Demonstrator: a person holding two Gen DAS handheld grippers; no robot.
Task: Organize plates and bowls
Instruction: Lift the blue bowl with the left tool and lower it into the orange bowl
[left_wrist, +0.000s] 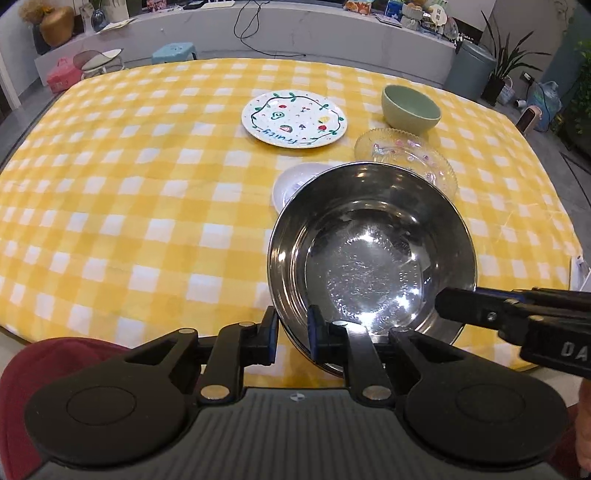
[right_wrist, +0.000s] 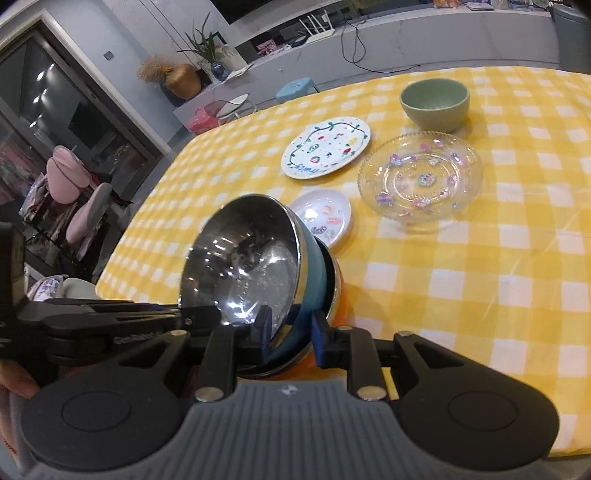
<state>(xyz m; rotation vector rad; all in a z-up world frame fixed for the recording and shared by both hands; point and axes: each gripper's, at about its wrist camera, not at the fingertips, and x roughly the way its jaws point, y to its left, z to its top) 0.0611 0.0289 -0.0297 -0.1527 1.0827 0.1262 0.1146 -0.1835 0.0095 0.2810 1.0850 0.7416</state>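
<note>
Beyond our fingers we see a small white dish (right_wrist: 325, 218), a clear glass plate (right_wrist: 421, 175), a fruit-painted plate (left_wrist: 294, 119) and an empty green bowl (left_wrist: 410, 109) on the yellow-checked tablecloth (left_wrist: 129, 192). Our left gripper (left_wrist: 292, 336) and right gripper (right_wrist: 290, 334) each clamp the rim of the empty steel bowl (left_wrist: 371, 251), tilted between them.

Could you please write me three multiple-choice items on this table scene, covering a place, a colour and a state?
1. Where is the green bowl?
A. just beyond the glass plate
B. on the painted plate
C. in the steel bowl

2. What colours is the tablecloth?
A. red and white
B. yellow and white
C. plain blue

3. How is the steel bowl held?
A. lying free
B. by one gripper only
C. both grippers' jaws straddle its rim

Answers: 1 A, it stands on the cloth behind the glass plate; 2 B, yellow checks; 3 C, left gripper and right gripper each straddle the rim.
</note>
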